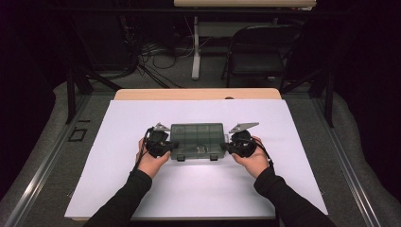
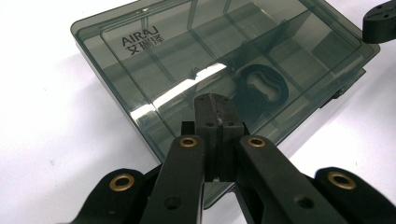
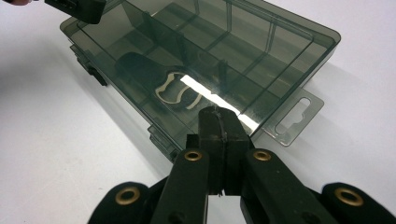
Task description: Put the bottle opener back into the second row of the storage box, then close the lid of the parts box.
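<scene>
Forearms, high view: two black-sleeved forearms rise from the bottom edge, each bare hand wrapped round a black hand-held gripper.
Left gripper, high view: left gripper (image 1: 173, 147) sits at the left short end of the box, its grey three-cornered plate tilted above it.
Right gripper, high view: right gripper (image 1: 226, 148) sits at the opposite short end, mirroring the other.
Box, high view: smoky transparent plastic compartment box (image 1: 197, 140), lid down, lies flat near the middle of the white sheet (image 1: 198, 189), between the two grippers, latches on the side nearest the person.
Table, high view: pale wooden tabletop (image 1: 142, 94) shows as a strip beyond the sheet.
Backdrop, high view: black folding chair (image 1: 257, 54) and loose cables on the grey floor beyond the table.
Left gripper view, jaws: pressed flat together with nothing between them, their joined tip (image 2: 214, 99) over the near corner of the box lid; whether it touches the lid cannot be told.
Left gripper view, box: the lid (image 2: 196, 56) carries white "AIRAJ" lettering, with dividers visible through it; the other gripper's tip (image 2: 380, 21) pokes in at the top right corner.
Right gripper view, jaws: closed on each other, empty, the tip (image 3: 215, 111) above the lid's near edge; contact unclear.
Right gripper view, box: the box (image 3: 224, 42) runs diagonally, its clear hang tab (image 3: 294, 116) jutting onto the sheet just right of the jaws; the far gripper's tip (image 3: 77, 7) rests at the top left.
</scene>
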A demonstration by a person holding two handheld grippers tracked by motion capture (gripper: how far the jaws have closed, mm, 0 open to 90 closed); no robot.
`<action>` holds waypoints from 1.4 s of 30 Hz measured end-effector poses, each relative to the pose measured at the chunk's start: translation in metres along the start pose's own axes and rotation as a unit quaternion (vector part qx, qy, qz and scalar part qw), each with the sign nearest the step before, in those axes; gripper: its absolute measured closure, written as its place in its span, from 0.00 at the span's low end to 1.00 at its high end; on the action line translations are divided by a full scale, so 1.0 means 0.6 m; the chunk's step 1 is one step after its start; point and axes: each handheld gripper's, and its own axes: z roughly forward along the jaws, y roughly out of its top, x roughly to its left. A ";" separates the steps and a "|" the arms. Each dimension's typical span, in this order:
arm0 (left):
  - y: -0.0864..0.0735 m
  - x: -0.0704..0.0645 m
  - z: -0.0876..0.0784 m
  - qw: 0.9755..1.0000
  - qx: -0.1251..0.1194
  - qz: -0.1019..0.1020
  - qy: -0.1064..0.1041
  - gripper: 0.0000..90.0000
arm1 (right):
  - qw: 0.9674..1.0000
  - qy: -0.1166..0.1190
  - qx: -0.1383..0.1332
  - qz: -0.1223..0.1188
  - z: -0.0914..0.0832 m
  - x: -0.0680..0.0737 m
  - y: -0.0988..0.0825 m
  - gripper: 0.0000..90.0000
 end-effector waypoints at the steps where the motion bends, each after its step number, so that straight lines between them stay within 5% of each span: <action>1: 0.000 0.000 0.000 1.000 0.000 -0.001 0.000 1.00 | 1.000 0.000 0.000 0.000 0.000 0.000 0.000 1.00; 14: 0.001 0.000 -0.011 1.000 0.004 0.000 0.007 1.00 | 1.000 0.007 -0.002 -0.005 -0.011 0.012 0.006 0.98; 24: 0.007 0.010 -0.050 1.000 -0.017 -0.011 0.006 0.85 | 1.000 0.003 -0.010 -0.003 -0.022 0.021 0.016 0.93; 29: 0.005 0.018 -0.068 0.999 -0.032 -0.027 0.005 0.78 | 1.000 -0.009 -0.020 -0.009 -0.035 0.027 0.020 0.85; 36: -0.001 0.018 -0.092 0.998 -0.054 -0.026 0.009 0.68 | 0.998 -0.032 -0.049 0.001 -0.064 0.030 0.016 0.68; 42: -0.015 0.021 -0.104 0.997 -0.063 -0.024 0.020 0.60 | 0.997 -0.052 -0.048 0.010 -0.086 0.028 0.002 0.55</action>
